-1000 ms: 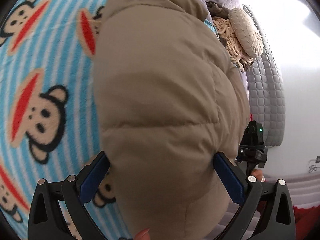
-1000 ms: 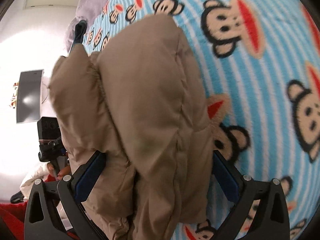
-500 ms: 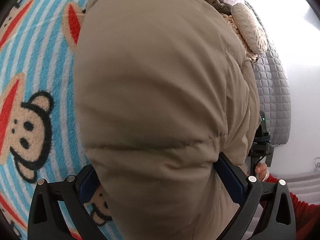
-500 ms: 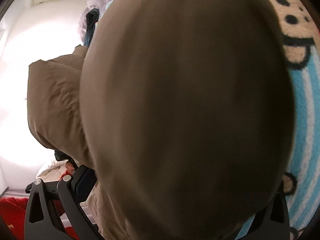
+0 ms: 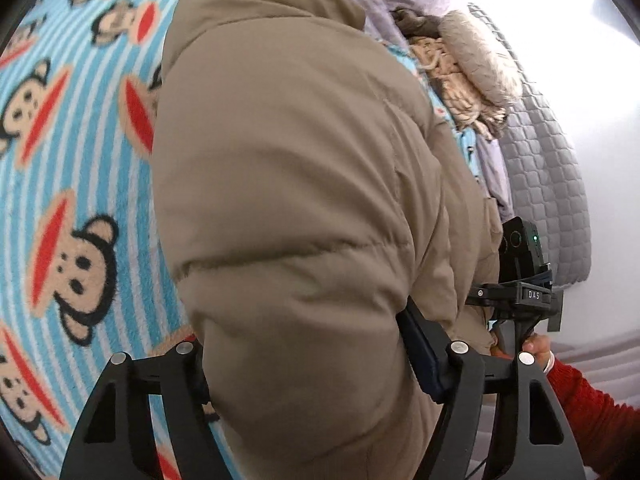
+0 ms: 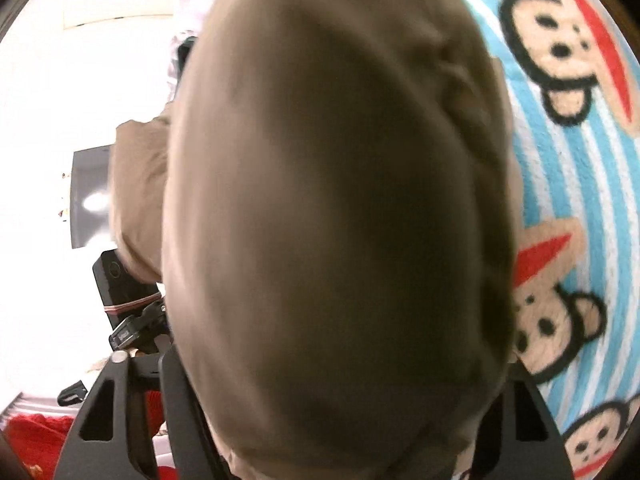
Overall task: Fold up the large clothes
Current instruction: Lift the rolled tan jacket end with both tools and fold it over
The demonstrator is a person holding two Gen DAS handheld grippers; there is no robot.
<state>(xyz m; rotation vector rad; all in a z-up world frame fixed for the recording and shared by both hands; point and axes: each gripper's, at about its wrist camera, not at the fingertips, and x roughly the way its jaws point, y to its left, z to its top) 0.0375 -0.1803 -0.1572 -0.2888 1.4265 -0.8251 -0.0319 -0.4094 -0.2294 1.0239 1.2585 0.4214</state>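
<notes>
Both of your grippers have the tan puffer jacket (image 5: 304, 184) bulging between their jaws, above the monkey-print blanket (image 5: 68, 184). The left gripper (image 5: 304, 364) is clamped on a thick quilted roll of it; the right gripper (image 6: 340, 392) looks closed on another bunch, though the cloth crowds its lens and blurs. Judging by the doubled bulk, you have at least one fold gathered. You have yet to lay the jacket flat on the blanket, square it and let go.
</notes>
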